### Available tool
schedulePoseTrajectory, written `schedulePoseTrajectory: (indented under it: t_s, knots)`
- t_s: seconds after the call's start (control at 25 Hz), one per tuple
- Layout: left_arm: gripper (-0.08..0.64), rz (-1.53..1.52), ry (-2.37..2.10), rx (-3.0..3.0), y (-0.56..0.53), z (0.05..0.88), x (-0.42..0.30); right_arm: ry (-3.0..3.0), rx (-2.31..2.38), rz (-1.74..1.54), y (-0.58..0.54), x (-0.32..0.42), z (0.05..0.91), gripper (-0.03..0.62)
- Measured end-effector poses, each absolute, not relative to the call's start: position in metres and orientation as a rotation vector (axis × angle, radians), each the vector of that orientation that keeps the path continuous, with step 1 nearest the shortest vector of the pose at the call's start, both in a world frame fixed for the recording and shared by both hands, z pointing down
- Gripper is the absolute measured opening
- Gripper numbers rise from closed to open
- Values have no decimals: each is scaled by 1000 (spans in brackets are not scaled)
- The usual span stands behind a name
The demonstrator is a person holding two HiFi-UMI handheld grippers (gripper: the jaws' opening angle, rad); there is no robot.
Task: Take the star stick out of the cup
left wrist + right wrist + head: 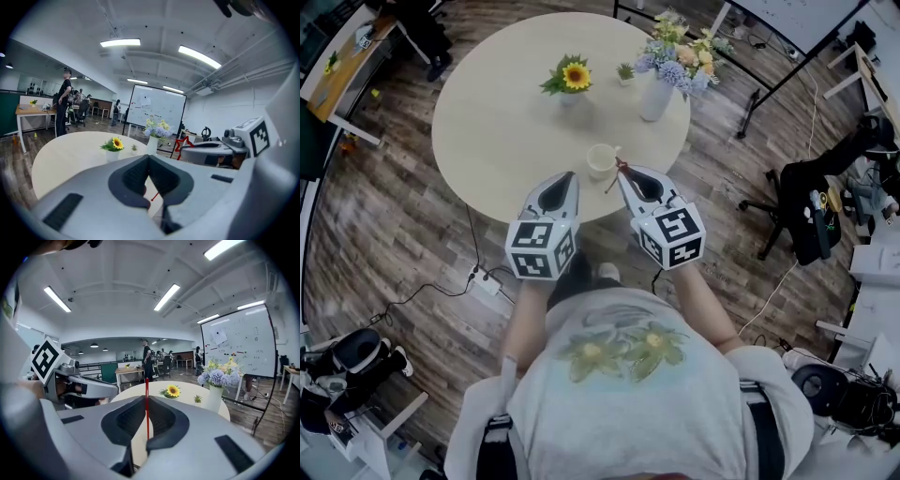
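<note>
Steadiness mattered most here: the right hand-held gripper (146, 404) was pinching the star stick (146, 385) by its thin red shaft. The lift therefore called for a straight, slow path, with the free end kept off the rim of the cup (601, 161) — an even squeeze would stop it swivelling. The left hand-held gripper (149, 161), pressed together and empty, hung just beside it over the edge of the desk (506, 122). The stick was slender and red, with an outlined star at one end, and appeared clear of the white cup, just to its right.
</note>
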State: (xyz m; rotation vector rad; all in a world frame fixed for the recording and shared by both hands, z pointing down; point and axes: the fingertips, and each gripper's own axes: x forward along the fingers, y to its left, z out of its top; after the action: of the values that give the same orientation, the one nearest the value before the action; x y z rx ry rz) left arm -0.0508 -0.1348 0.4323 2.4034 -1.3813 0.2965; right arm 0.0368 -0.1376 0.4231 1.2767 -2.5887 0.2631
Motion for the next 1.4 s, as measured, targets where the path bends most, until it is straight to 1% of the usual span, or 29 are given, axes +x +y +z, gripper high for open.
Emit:
schedulePoseTrajectory:
  t_s: [1.4]
  knots:
    - [3,288,-1411,2371,-95,441,-27,-2601,1147,260,-101,45,438,32]
